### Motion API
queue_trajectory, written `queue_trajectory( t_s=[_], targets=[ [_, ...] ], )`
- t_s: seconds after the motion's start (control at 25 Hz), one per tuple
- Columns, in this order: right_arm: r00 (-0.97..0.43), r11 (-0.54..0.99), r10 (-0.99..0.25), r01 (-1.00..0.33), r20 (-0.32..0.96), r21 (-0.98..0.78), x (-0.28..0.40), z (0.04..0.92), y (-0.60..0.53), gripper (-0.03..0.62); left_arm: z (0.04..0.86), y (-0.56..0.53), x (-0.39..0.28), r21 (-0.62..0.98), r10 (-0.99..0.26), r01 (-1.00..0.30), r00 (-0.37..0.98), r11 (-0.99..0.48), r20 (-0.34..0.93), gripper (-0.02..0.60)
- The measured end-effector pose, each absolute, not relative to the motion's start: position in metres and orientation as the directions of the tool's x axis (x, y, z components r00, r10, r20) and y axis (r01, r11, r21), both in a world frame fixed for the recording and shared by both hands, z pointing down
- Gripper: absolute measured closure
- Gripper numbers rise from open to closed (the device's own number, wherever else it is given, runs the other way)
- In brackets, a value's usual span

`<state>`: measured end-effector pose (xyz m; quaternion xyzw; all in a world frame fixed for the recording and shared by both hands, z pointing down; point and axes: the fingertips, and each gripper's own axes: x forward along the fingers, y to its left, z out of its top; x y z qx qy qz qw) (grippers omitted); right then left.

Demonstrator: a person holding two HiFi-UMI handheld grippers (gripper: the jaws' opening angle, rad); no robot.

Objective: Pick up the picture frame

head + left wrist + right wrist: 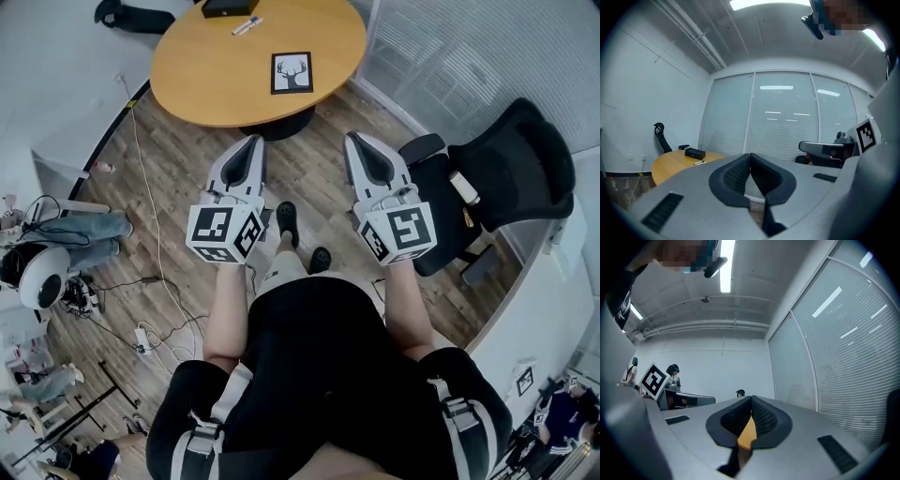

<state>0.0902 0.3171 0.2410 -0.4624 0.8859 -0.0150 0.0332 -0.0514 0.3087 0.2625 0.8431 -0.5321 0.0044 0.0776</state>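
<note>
A black picture frame [292, 72] with a deer print lies flat on the round wooden table [206, 80], near its right front edge. My left gripper [252, 142] and right gripper [356, 141] hang side by side over the wooden floor, short of the table and well apart from the frame. Both point level toward the table. In each gripper view the jaws meet at the tips: the left gripper [750, 155] and the right gripper [751, 399] are shut with nothing held. The frame does not show in either gripper view.
A black box [231, 7] and a marker [247, 25] lie at the table's far side. A black office chair [502, 183] stands close on the right. Another chair [131, 15] is beyond the table. Cables [155, 281] trail over the floor on the left.
</note>
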Motion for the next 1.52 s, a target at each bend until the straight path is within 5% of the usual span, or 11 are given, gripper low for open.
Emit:
queue_trajectory(
  t_s=[0.92,1.12,1.52],
  targets=[
    [-0.546,0.543,-0.838,-0.837,0.023,-0.064,0.040,0.246,0.130,0.534,0.266,0.121,-0.114,0.083,-0.906,-0.908,0.416,-0.410,0.077,0.554],
    [-0.529,0.525,-0.848,-0.847,0.033,-0.077,0.027,0.248,0.095,0.522,0.271,0.085,-0.125,0.087,-0.891,-0.893,0.447,-0.441,0.078,0.489],
    [-0.466,0.454,-0.876,-0.884,0.121,-0.117,0.008,0.282,0.041,0.479,0.301,0.021,-0.142,0.137,-0.854,-0.861,0.505,-0.489,0.124,0.469]
  ],
)
